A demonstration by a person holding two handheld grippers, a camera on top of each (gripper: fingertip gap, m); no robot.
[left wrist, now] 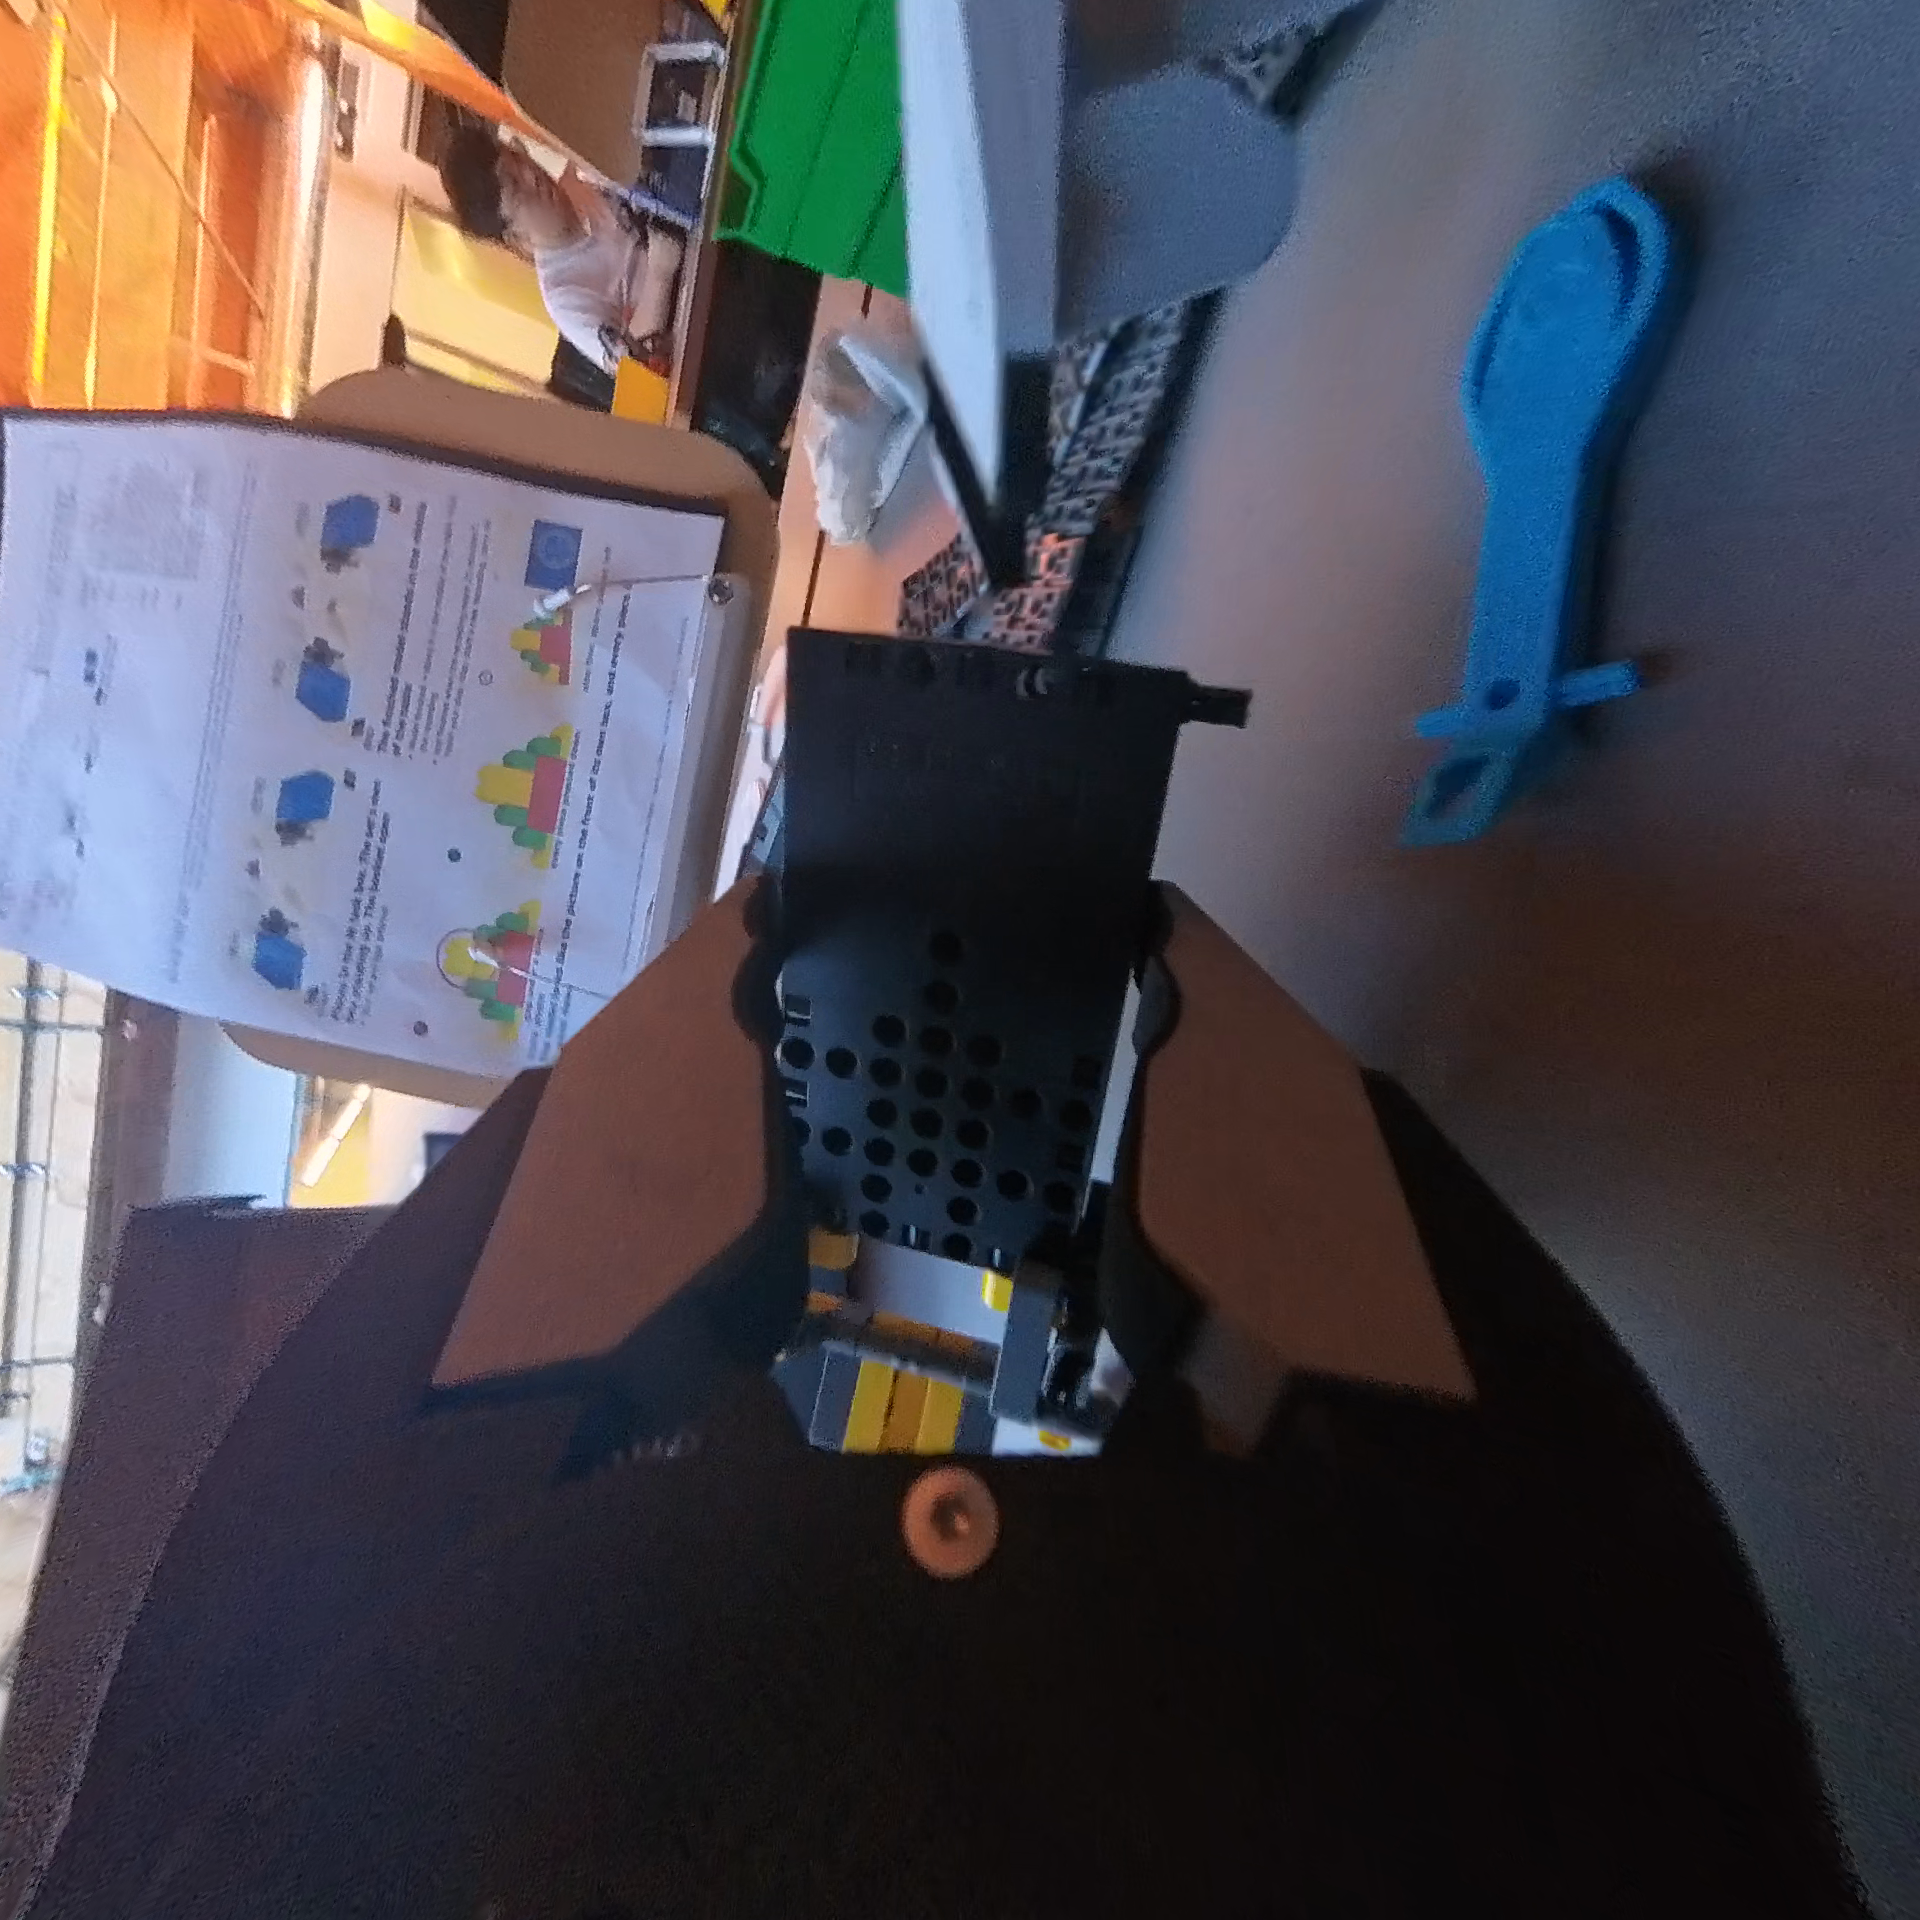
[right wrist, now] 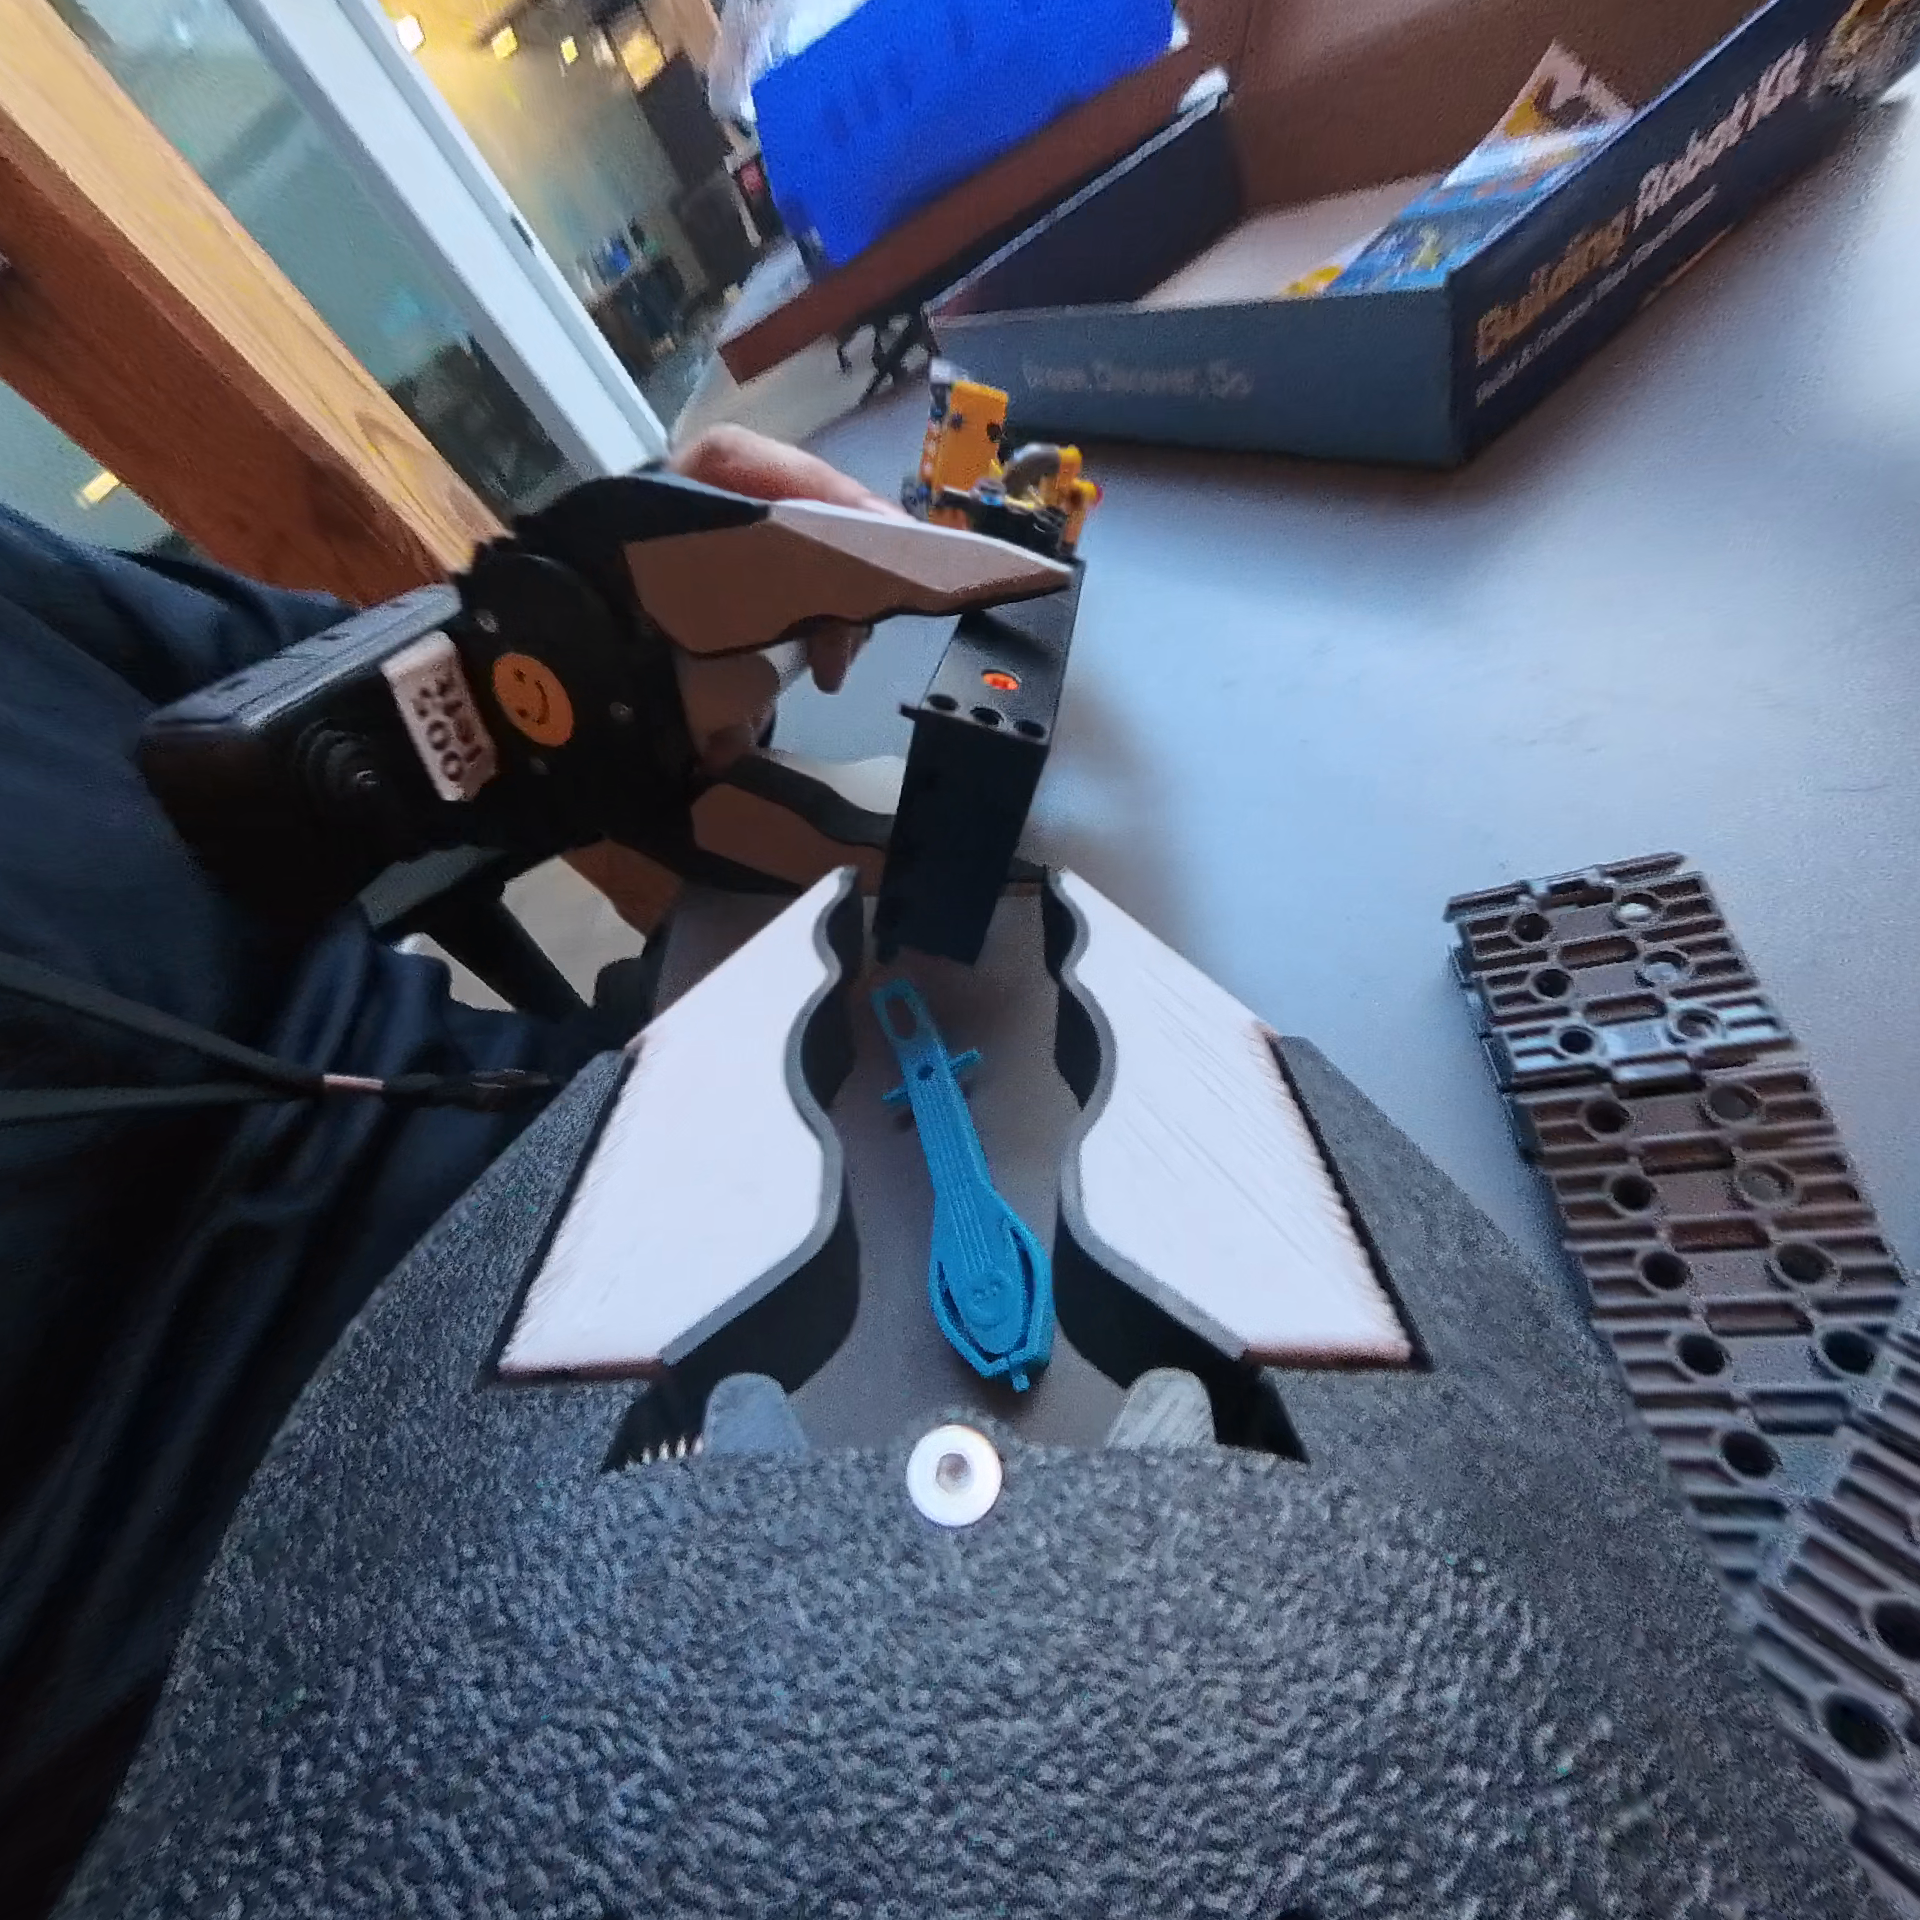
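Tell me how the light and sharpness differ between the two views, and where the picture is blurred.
Left wrist view: dim, warm orange cast; the left gripper body is nearly black, the black block it clamps soft, the blue tool blurred. Right wrist view: brighter, cooler; the right gripper and blue tool fairly sharp, the box smeared, edges bent by the wide lens.

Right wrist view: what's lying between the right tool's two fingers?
A blue plastic tool lies on the grey table between the fingers, touching neither. The black block, held by the left tool, stands just past the fingertips.
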